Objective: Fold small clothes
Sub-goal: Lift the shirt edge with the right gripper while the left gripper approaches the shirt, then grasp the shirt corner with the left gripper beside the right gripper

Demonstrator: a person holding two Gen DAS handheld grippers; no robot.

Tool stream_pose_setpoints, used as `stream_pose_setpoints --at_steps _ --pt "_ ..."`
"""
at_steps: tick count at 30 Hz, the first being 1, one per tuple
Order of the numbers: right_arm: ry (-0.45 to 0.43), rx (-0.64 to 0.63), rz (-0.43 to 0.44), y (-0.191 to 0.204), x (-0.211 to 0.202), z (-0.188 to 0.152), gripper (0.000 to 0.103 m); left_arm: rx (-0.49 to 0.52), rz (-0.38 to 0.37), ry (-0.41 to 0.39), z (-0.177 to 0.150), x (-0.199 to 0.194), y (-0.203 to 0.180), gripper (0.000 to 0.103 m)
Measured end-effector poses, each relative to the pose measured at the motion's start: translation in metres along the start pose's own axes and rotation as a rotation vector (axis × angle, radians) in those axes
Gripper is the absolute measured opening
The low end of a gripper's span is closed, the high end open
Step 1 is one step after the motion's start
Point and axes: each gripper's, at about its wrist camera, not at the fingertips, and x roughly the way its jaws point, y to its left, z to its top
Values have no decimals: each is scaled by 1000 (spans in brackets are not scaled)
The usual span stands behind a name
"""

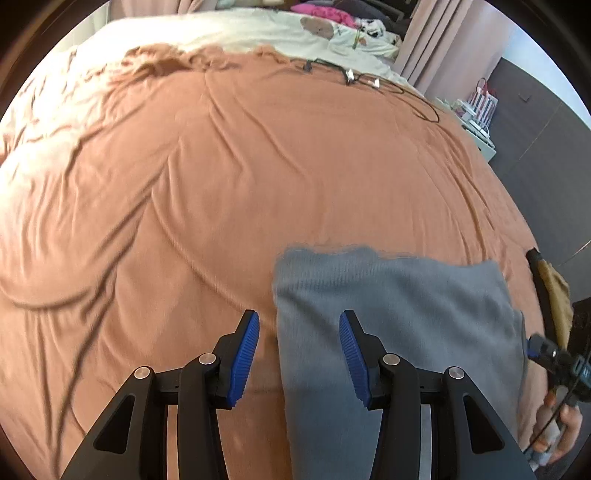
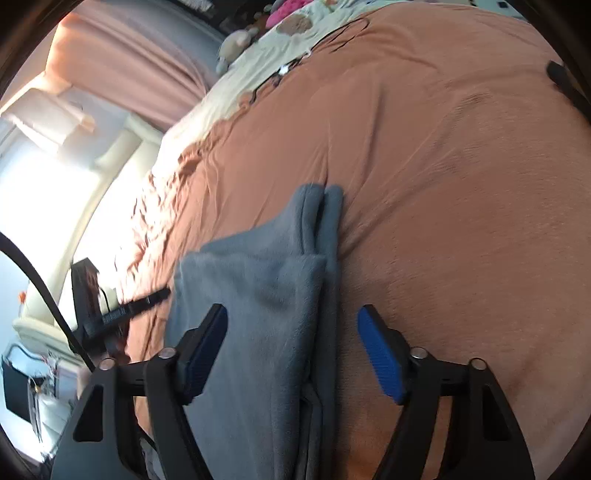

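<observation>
A small grey fleece garment (image 1: pixel 399 325) lies on the orange bedspread (image 1: pixel 258 166), folded over on itself. In the left wrist view my left gripper (image 1: pixel 299 354) is open above the garment's left edge, nothing between its blue pads. At the right edge of that view a hand holds my right gripper (image 1: pixel 554 358), seen from the side. In the right wrist view the grey garment (image 2: pixel 266 314) runs up between the fingers, its narrow folded end pointing away. My right gripper (image 2: pixel 291 347) is open over it, with the bedspread (image 2: pixel 461 184) beyond.
Black cables (image 1: pixel 369 81) lie at the far side of the bedspread. Beyond them are a cream sheet (image 1: pixel 258 29) and pink clothes (image 1: pixel 325 14). Curtains (image 1: pixel 443 40) and a dark wardrobe (image 1: pixel 535 122) stand to the right. A bright window (image 2: pixel 44 192) shows in the right wrist view.
</observation>
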Motion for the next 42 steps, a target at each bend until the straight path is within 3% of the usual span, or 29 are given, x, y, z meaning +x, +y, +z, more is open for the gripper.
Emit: stream_pose_setpoints --at_steps 6,10,19,24,28,35,42 --pt "49 30 -41 -8 8 14 37 98 -22 -20 12 1 -27 48" --pt "46 49 -34 -12 4 21 28 170 -24 15 17 18 -51 48" --pt "75 144 32 -28 -1 18 31 207 16 32 30 51 -72 48" --pt "83 163 75 -37 -7 17 53 249 52 57 26 68 -79 48" --pt "81 178 74 -42 -5 17 54 259 64 72 30 71 -82 48" --pt "89 163 93 -45 -3 14 54 203 16 51 35 32 -54 48" --pt "95 157 105 -48 -6 14 54 61 -13 88 25 15 0 48"
